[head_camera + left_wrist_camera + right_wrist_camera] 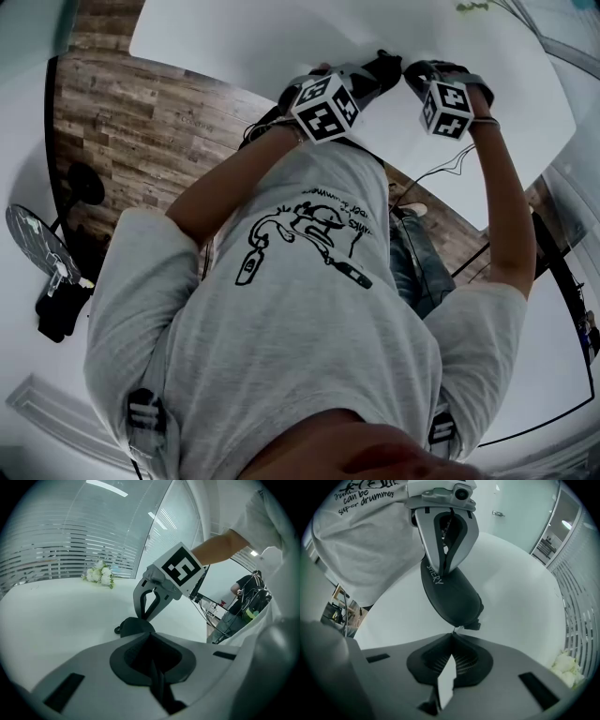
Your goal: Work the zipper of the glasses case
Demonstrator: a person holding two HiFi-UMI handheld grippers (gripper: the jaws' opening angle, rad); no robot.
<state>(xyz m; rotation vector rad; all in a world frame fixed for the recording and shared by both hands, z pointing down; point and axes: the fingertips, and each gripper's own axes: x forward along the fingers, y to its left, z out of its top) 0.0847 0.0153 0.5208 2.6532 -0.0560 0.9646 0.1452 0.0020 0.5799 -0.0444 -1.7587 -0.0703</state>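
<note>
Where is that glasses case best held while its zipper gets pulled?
Probably by the end opposite the zipper pull, coming along its length: the glasses case is a long pod tapering there; left tongs clamp that end, right tongs pinch the pull.

Black glasses case (452, 599), white table (520, 592), grey shirt (281, 328) with black print, brown wood-grain floor (141, 122)

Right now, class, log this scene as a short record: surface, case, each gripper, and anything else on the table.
Surface: white table
Case: dark case, between the two grippers
Left gripper: left gripper shut on one end of the case
Right gripper: right gripper shut, apparently pinching the pull at the other end
Other: white flowers further off on the table
</note>
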